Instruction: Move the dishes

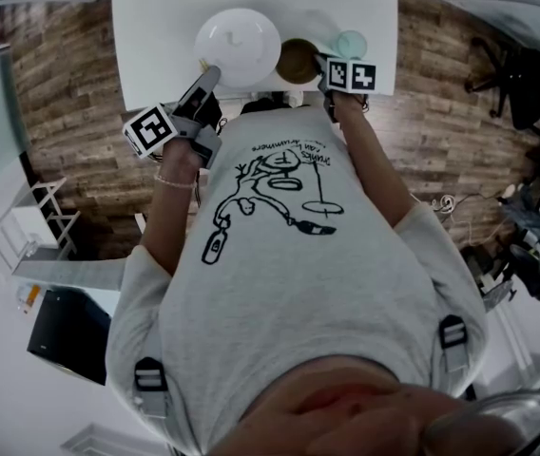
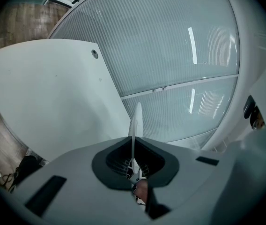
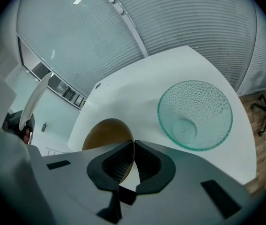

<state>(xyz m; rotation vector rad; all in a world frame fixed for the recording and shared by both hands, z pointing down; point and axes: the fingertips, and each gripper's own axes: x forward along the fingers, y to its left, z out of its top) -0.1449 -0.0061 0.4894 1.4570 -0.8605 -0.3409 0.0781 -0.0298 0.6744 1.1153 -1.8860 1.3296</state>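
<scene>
2 grippers clamp thin rims: left gripper [image 2: 133, 143] a white plate [image 1: 239, 46], right gripper [image 3: 133, 145] a brown bowl [image 3: 104, 134]. Best set the bowl down level, clear of the glass bowl [image 3: 195, 115].

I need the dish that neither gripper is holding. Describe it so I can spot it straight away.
On the white table, go to the end on the person's right. Right of the brown bowl sits a green-tinted glass bowl. It alone is see-through and dimpled; the white plate and brown bowl are opaque.

Arms reach forward, left gripper [image 1: 210, 72] clamped on white plate [image 1: 239, 44], right gripper [image 1: 320, 63] (tilted down) on brown bowl [image 1: 296, 62].
</scene>
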